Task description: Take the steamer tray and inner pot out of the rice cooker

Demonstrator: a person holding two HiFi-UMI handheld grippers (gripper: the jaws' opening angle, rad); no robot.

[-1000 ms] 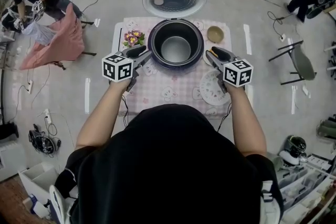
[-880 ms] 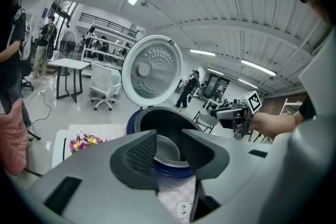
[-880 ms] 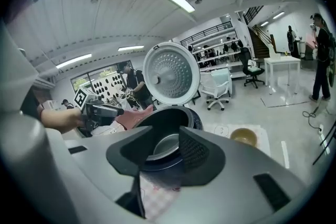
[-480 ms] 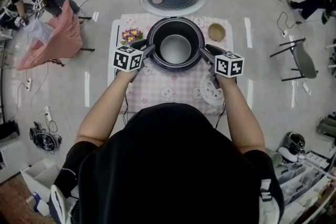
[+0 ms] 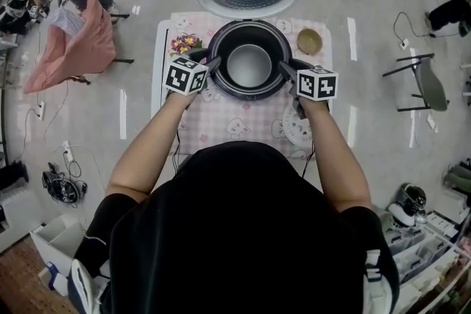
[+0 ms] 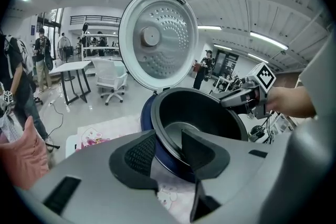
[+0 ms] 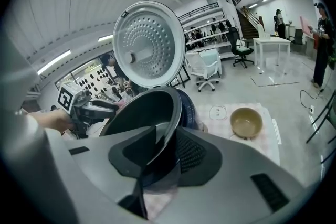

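Dark-coated metal, the inner pot sits in the rice cooker at the far middle of the tabletop. It looks stiff, smooth and probably slippery, best taken by its thin rim on opposite sides and lifted level. Left tongs stand spread astride the left rim, pads clear. Right tongs straddle the right rim, jaws just closing, not yet pinching. What looks like the white steamer tray already lies out, near right.
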